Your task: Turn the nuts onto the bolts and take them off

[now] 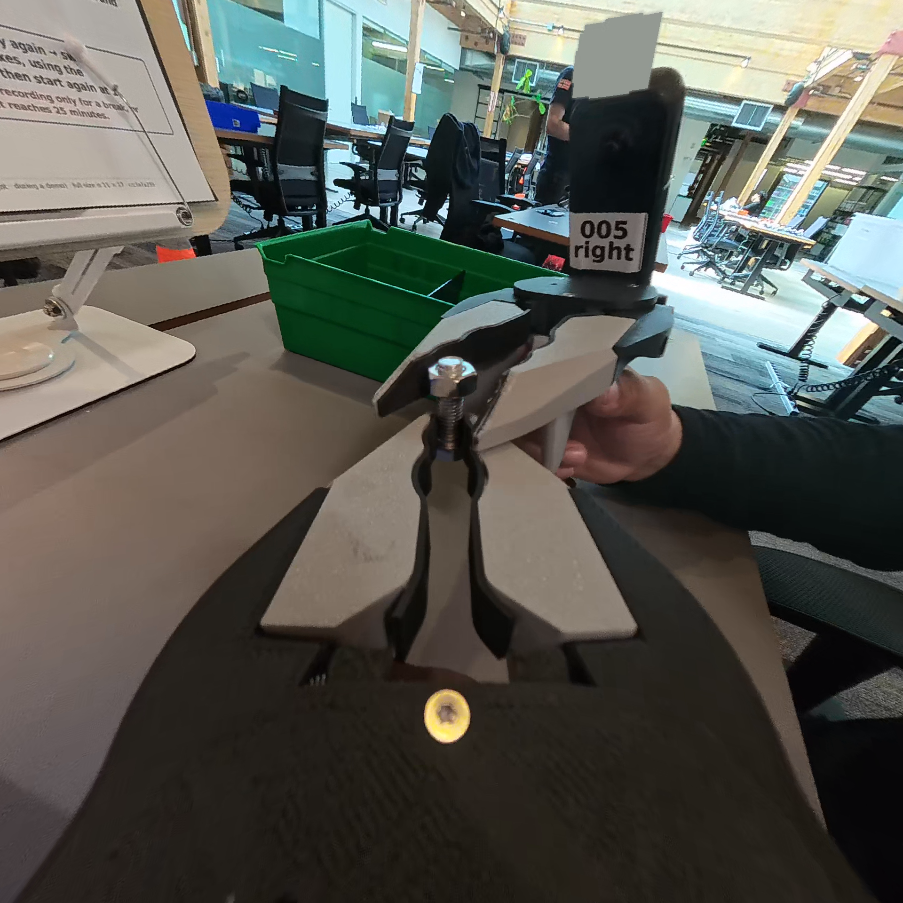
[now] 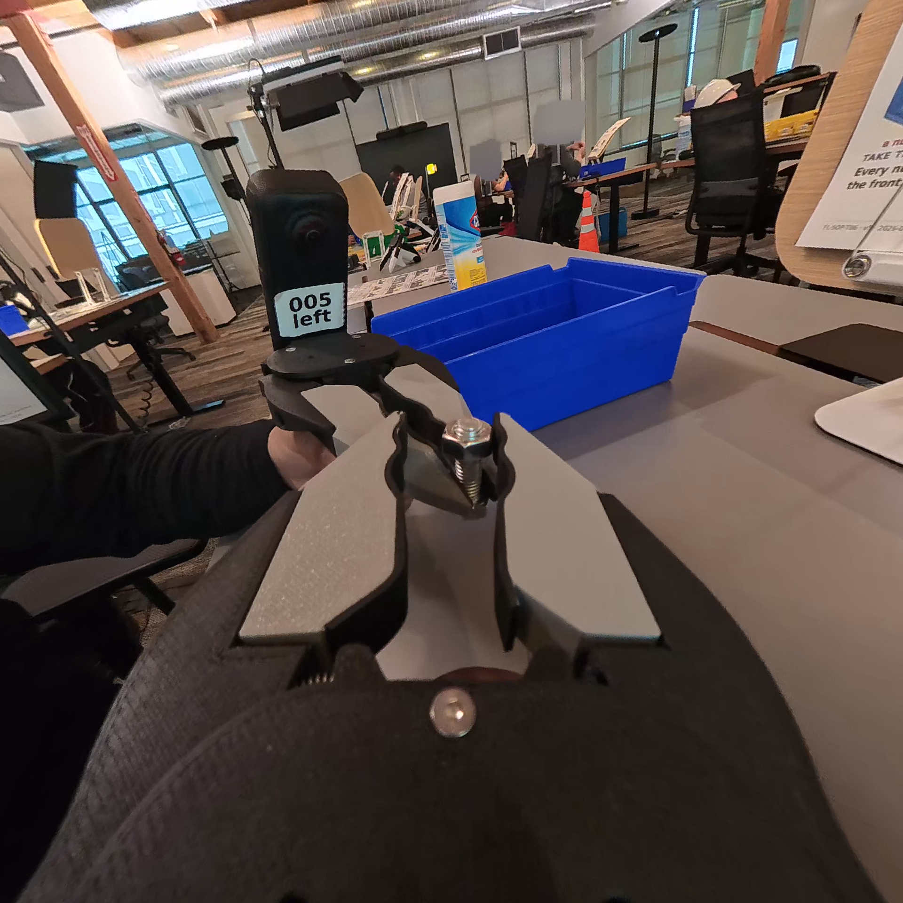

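Observation:
A steel bolt (image 1: 447, 418) stands upright over the grey table, with a hex nut (image 1: 452, 382) threaded near its top. My left gripper (image 1: 447, 447) is shut on the bolt's lower end. My right gripper (image 1: 430, 420) reaches in from the right with its jaws on either side of the nut. In the right wrist view the nut (image 2: 466, 436) sits against the right finger of my right gripper (image 2: 450, 435), with a gap to the left finger. The bolt (image 2: 468, 471) hangs below it, its foot in my left gripper (image 2: 471, 505).
A green bin (image 1: 342, 298) stands behind the bolt. A blue bin (image 2: 562, 352) stands on the other side, with a wipes canister (image 2: 459, 234) behind it. A white stand (image 1: 97, 352) holding a printed sheet sits at the left. A person's hands hold both grippers. My two grippers' fingertips are within a few centimetres of each other.

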`<state>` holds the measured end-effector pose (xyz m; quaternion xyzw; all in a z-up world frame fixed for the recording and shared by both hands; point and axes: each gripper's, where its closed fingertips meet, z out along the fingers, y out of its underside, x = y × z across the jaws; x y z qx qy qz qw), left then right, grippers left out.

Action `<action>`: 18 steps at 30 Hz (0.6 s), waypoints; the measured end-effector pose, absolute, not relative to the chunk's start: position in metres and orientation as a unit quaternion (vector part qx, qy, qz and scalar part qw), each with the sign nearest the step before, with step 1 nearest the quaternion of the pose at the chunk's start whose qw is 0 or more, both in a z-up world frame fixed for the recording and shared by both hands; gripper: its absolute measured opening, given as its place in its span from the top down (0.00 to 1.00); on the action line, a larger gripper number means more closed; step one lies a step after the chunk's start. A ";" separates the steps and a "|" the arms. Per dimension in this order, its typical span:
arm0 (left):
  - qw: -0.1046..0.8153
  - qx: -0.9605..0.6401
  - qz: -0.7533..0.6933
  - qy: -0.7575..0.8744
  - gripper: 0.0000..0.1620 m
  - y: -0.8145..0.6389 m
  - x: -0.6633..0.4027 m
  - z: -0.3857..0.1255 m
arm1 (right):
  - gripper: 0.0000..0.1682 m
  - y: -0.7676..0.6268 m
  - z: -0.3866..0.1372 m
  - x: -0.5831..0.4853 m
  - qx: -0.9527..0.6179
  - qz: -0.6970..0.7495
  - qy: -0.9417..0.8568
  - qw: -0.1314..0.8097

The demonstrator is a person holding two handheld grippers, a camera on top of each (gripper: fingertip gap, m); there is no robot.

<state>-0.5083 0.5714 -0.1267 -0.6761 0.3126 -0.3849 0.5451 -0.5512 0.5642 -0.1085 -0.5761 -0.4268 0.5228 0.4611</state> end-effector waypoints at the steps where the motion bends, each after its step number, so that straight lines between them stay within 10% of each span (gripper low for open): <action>1: 0.546 -0.677 -0.384 0.311 0.96 0.572 -0.509 -0.127 | 0.82 0.565 -0.109 -0.550 -0.577 0.520 -0.427 0.463; 18: 0.546 -0.678 -0.368 0.327 0.96 0.571 -0.505 -0.132 | 0.84 0.566 -0.113 -0.550 -0.584 0.502 -0.435 0.467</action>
